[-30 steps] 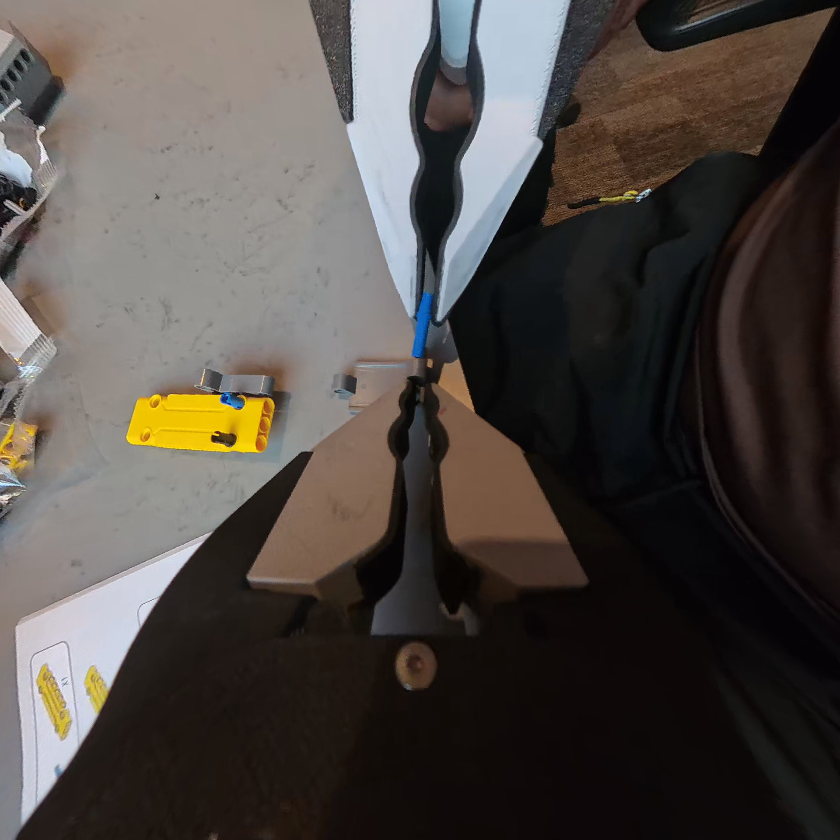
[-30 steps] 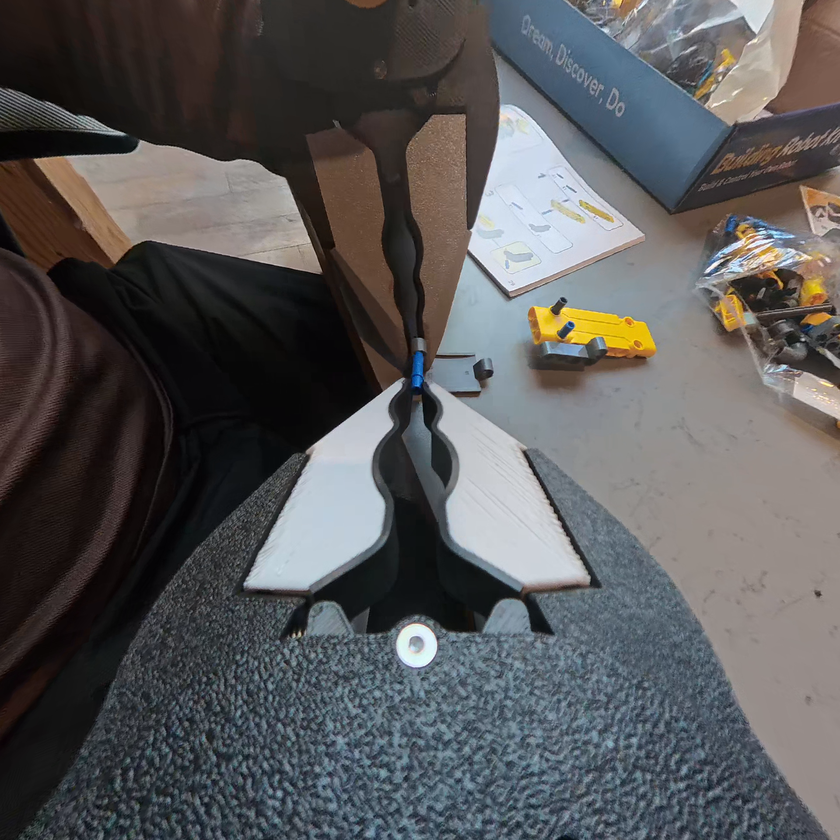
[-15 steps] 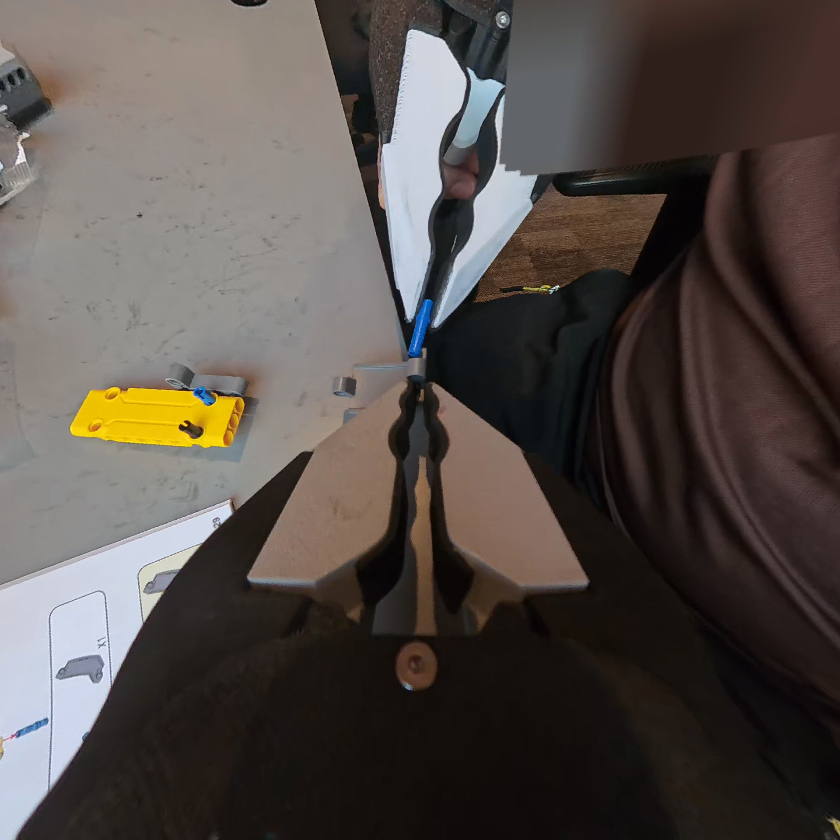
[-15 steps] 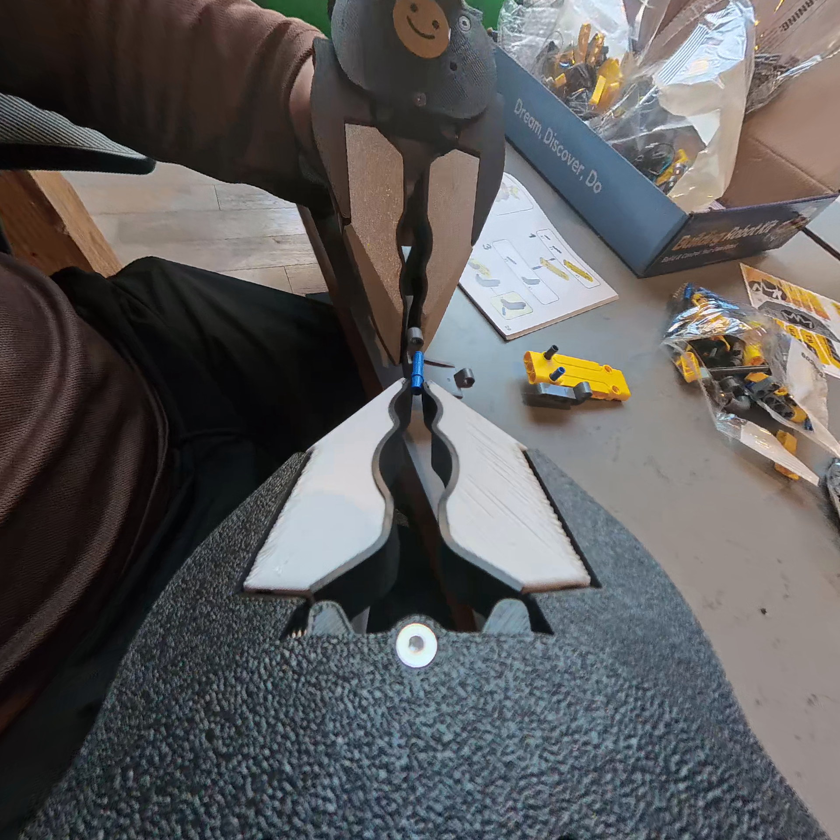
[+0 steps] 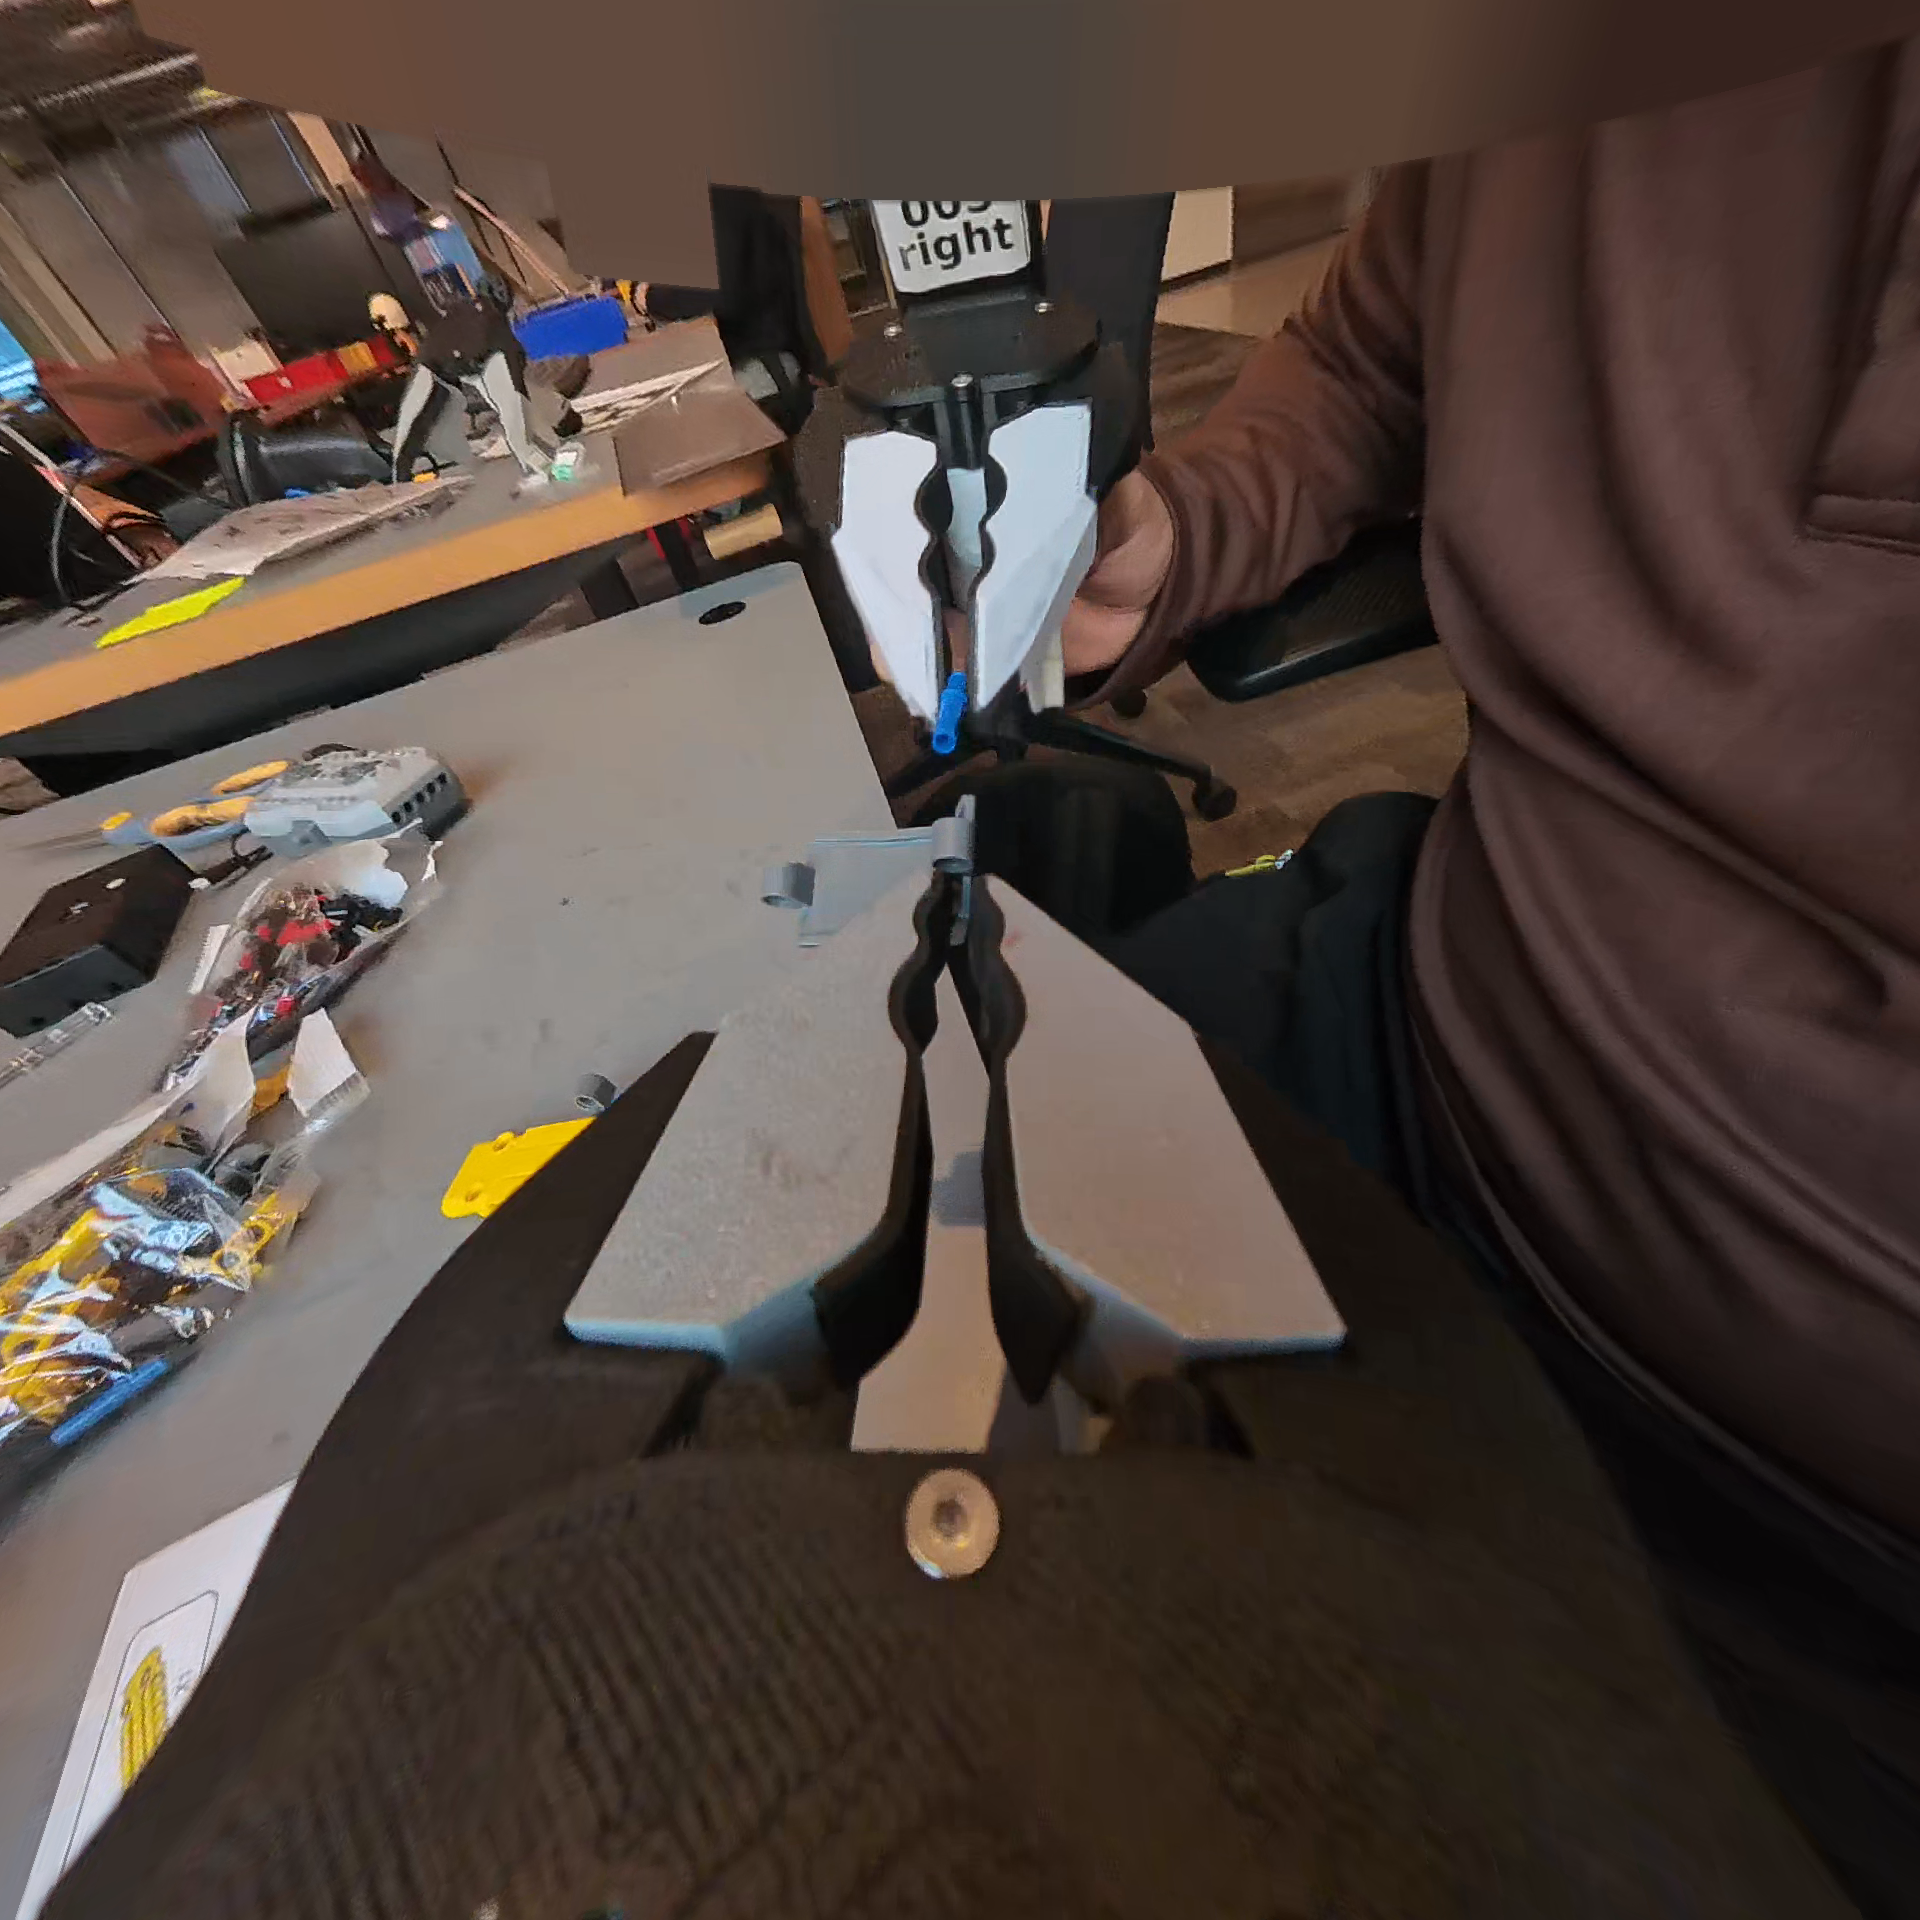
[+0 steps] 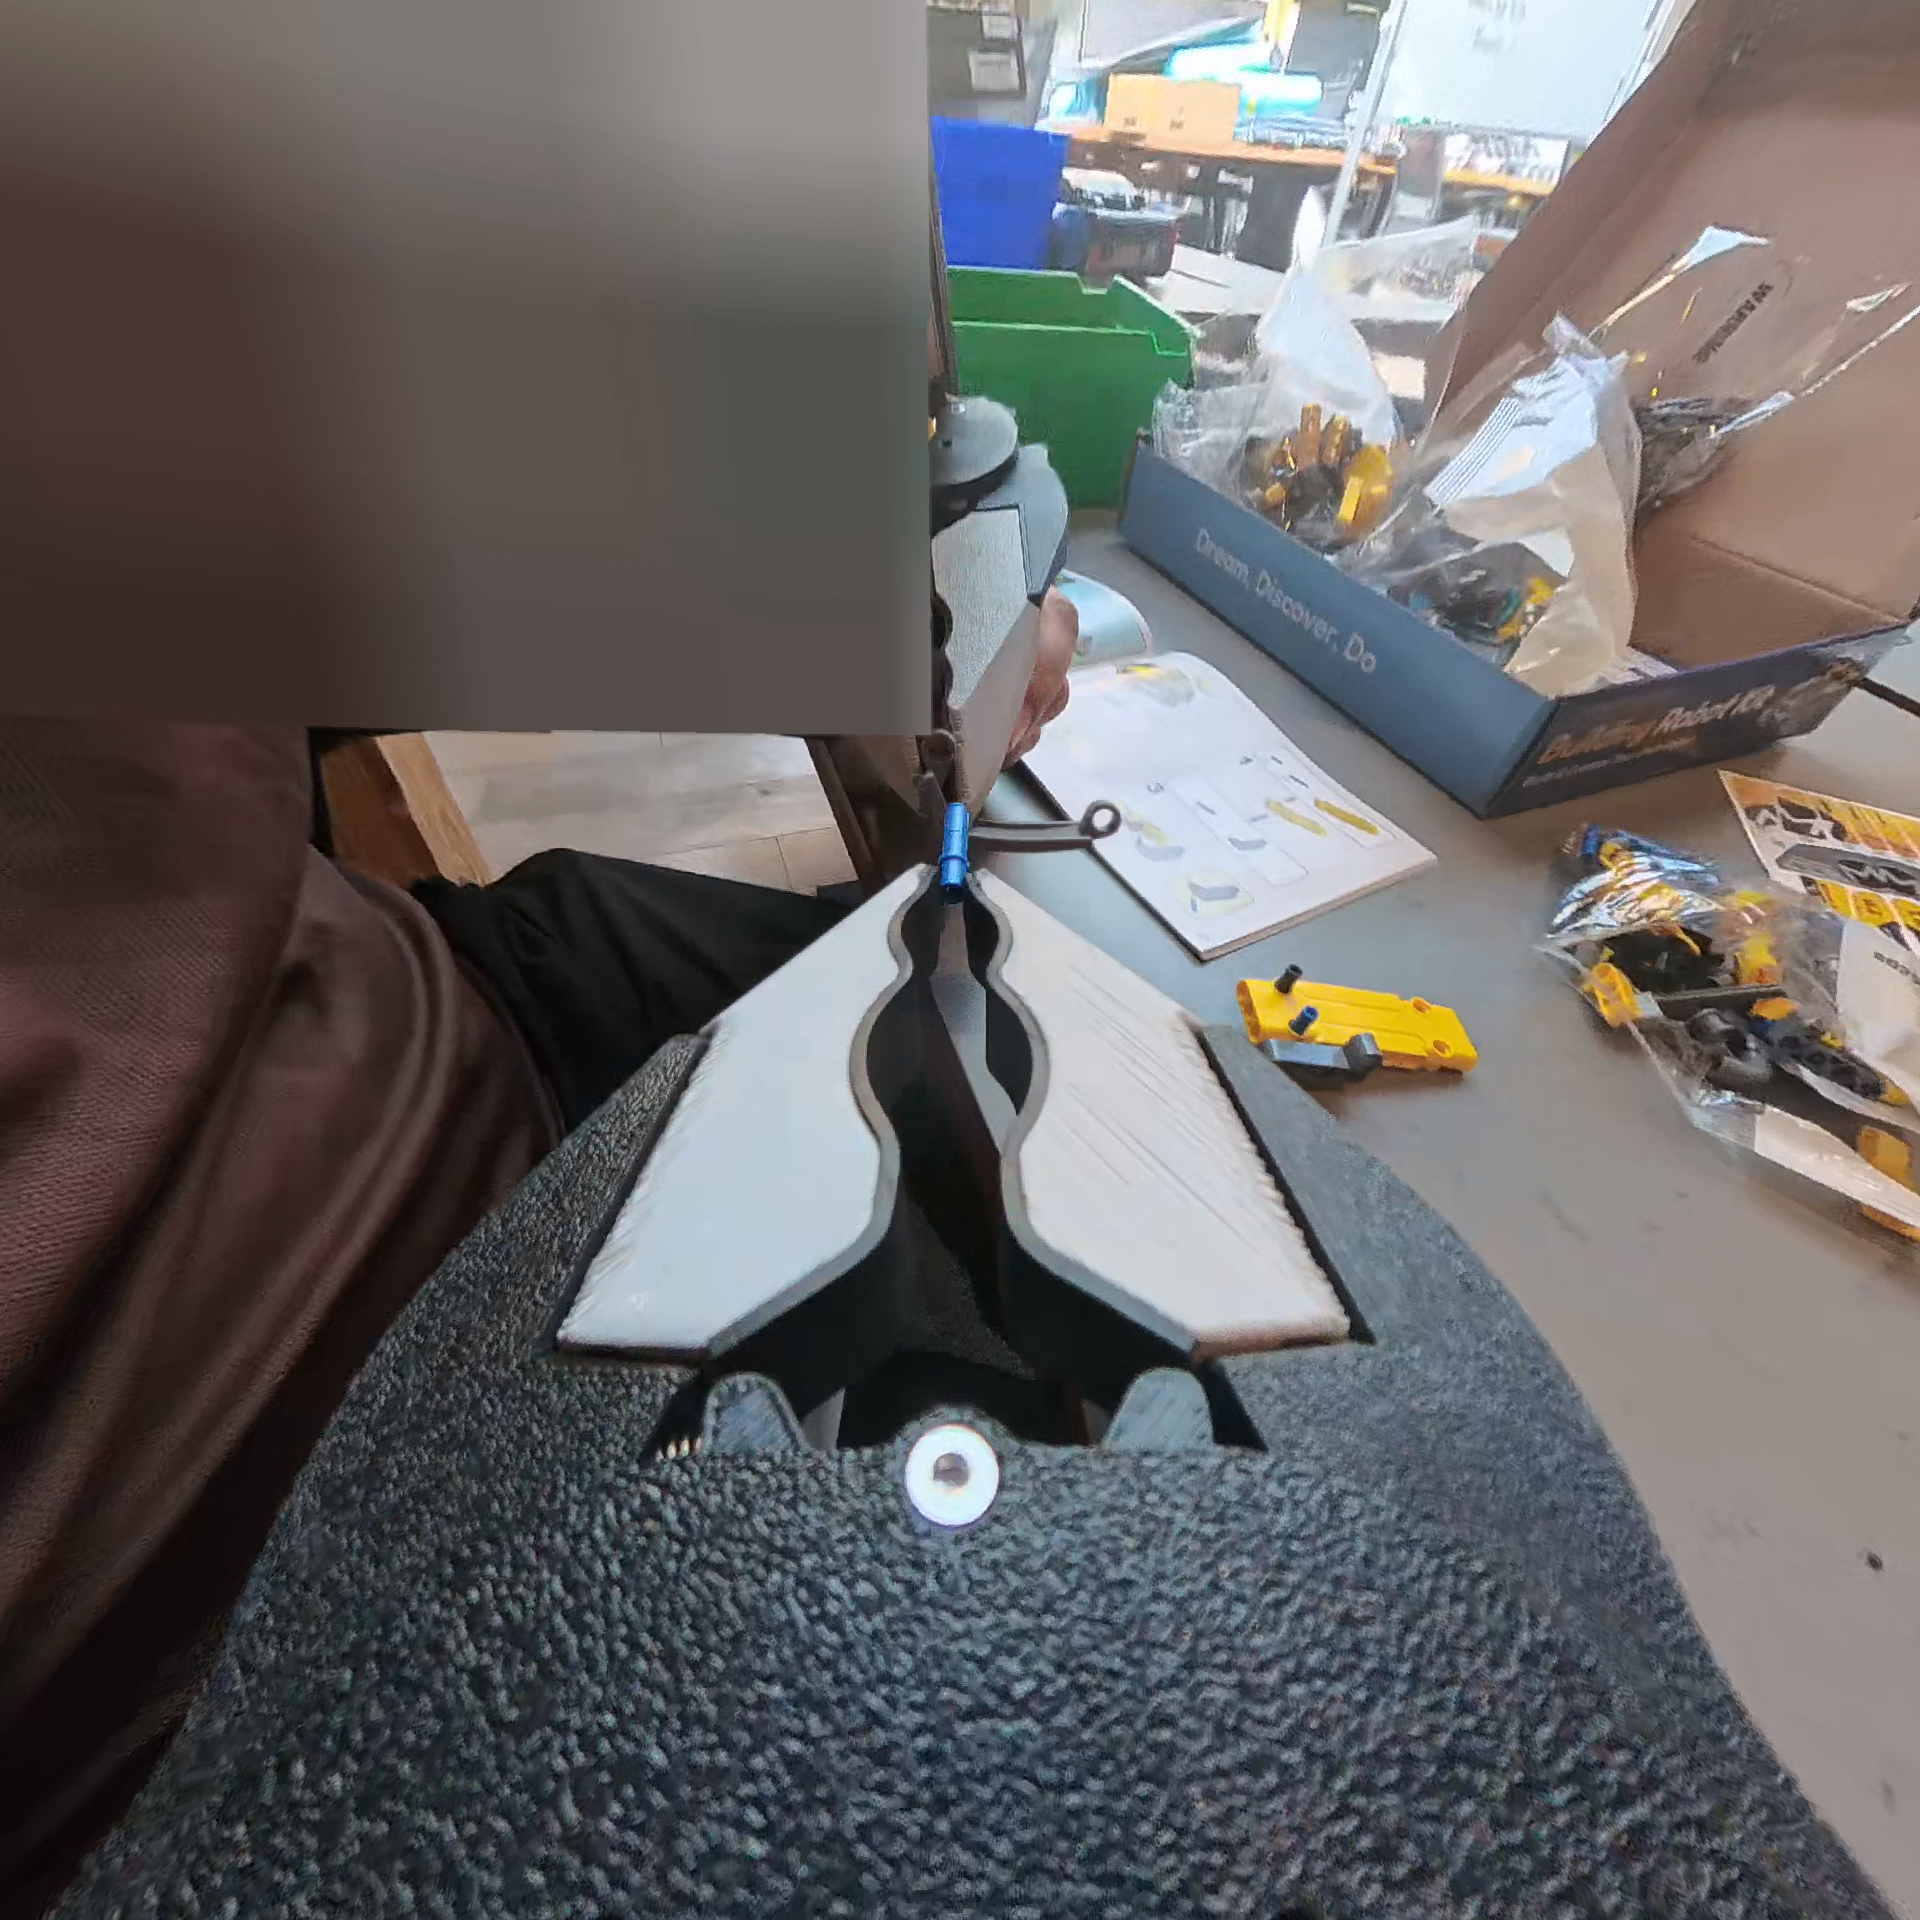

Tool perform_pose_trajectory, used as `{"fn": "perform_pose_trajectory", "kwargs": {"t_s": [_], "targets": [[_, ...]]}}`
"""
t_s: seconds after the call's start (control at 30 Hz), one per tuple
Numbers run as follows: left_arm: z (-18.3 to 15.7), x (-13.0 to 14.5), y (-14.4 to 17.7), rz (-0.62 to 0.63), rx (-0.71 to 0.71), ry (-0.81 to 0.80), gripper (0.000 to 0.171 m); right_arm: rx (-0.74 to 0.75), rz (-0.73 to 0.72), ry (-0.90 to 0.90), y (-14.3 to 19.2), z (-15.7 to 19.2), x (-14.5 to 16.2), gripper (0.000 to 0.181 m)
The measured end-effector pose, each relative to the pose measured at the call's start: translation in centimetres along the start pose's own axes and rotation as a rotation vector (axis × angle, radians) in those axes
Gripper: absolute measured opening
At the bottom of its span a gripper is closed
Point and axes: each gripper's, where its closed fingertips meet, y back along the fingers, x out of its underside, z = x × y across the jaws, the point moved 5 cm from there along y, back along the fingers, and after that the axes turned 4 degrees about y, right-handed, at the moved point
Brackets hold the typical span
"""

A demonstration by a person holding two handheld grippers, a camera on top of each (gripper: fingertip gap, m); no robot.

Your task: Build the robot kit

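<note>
Pin and panel are what I am watching here, one in each gripper, both held up off the grey table point(image 5: 623, 790) and in front of the seated person's lap.

The right gripper point(image 6: 951, 896) is pinching a small blue pin point(image 6: 953, 847) right at its tips, the white fingers pressed together on the pin's rear end. The pin's long axis is running almost in line with those fingers, so its free end is pointing straight out ahead, towards the other gripper.

The left gripper point(image 5: 951, 920) is clamping a flat grey panel piece point(image 5: 857, 878) by one corner, its grey fingers closed on it. The panel is lying roughly level and reaching out sideways over the table edge. One round socket point(image 5: 951, 844) is sitting just above the fingertips, and another is at the panel's far end. From the left wrist view the pin's free end is hanging near that nearer socket but apart from it, with a clear gap between them, and it is tilting slightly off the line of the socket.

On the table, well apart from both grippers, a yellow plate point(image 6: 1371, 1023) with two pins standing in it is lying flat beside an open instruction booklet point(image 6: 1247, 821), bags of parts point(image 6: 1745, 997) and a blue box point(image 6: 1330, 634).
</note>
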Motion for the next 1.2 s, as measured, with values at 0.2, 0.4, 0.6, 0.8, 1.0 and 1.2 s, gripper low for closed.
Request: {"fn": "perform_pose_trajectory", "kwargs": {"t_s": [0.2, 0.4, 0.6, 0.8, 1.0, 1.2], "targets": [[-0.3, 1.0, -1.3, 0.133, 0.035, 0.021, 0.0, 0.043, 0.088, 0.101, -0.6, 0.4, 0.8, 0.004], [-0.6, 2.0, -2.4, 0.256, 0.039, 0.031, 0.0, 0.037, 0.18, 0.156, -1.5, 0.5, 2.9, 0.004], [-0.6, 2.4, -2.4, 0.295, 0.032, 0.044, 0.0, 0.037, 0.181, 0.171, -1.5, 0.3, 3.0, 0.004], [-0.3, 2.5, -2.3, 0.304, 0.026, 0.072, 0.0, 0.025, 0.184, 0.198, -1.5, 0.7, 2.9, 0.004], [-0.2, 2.7, -2.3, 0.32, 0.021, 0.082, 0.0, 0.042, 0.213, 0.214, -1.7, 0.7, 3.1, 0.004], [-0.3, 3.1, -2.6, 0.359, 0.013, 0.067, 0.0, 0.045, 0.227, 0.202, -1.8, 0.6, 3.5, 0.004]]}}
